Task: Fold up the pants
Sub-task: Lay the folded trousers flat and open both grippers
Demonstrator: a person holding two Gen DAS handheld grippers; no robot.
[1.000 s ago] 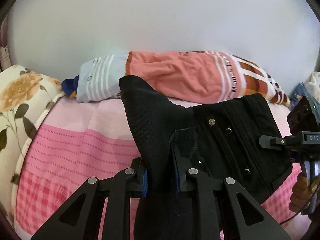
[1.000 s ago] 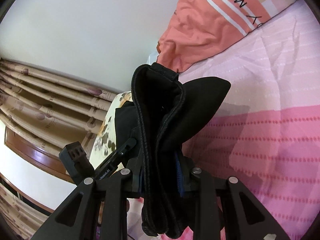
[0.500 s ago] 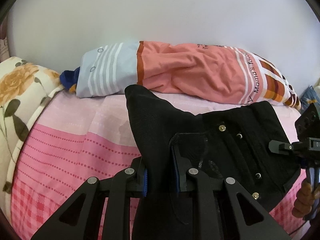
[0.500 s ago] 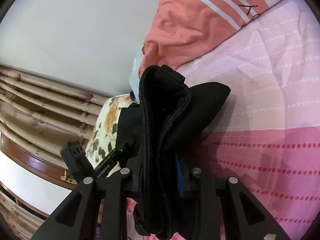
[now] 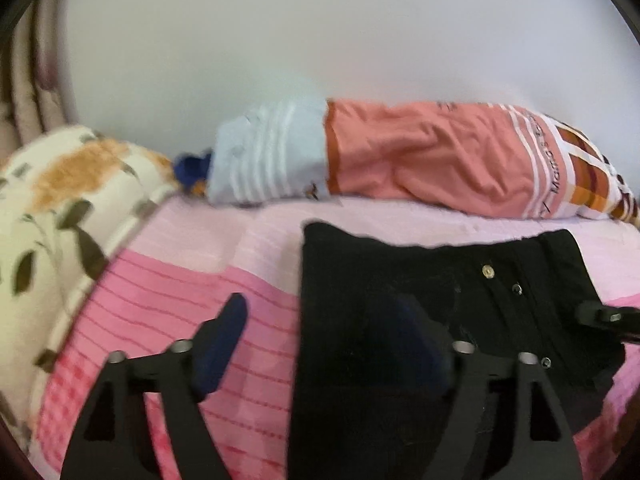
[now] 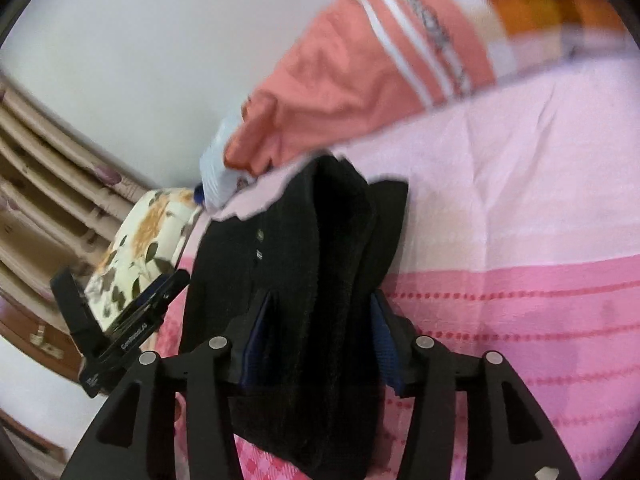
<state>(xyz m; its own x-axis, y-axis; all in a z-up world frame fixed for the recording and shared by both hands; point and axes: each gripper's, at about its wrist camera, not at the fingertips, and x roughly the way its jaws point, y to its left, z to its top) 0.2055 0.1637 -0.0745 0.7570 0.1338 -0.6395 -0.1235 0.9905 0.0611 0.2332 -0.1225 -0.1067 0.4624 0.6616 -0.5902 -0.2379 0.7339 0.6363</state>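
Note:
The black pants [image 5: 440, 300] lie folded on the pink bed sheet [image 5: 180, 280], waistband snaps facing up. My left gripper [image 5: 320, 340] is opening wide. One finger is over the sheet and the other over the pants, whose left edge lies loose between them. My right gripper [image 6: 320, 340] is opening too. A thick upright fold of the pants [image 6: 340, 240] stands between its blue pads [image 6: 382, 344], no longer squeezed. The right gripper [image 5: 604, 314] shows at the pants' right edge in the left wrist view. The left gripper [image 6: 160, 292] shows at the left in the right wrist view.
A long orange and pale blue striped pillow [image 5: 420, 160] lies along the white wall behind the pants. A floral cushion [image 5: 60, 208] sits at the bed's left end. Beige curtains [image 6: 40, 160] hang beyond it. Bare pink sheet [image 6: 520, 240] spreads to the right of the pants.
Both grippers, shut on the pants before, have spread their jaws and released the cloth. The pants have sunk flatter onto the bed. The left view has dipped slightly.

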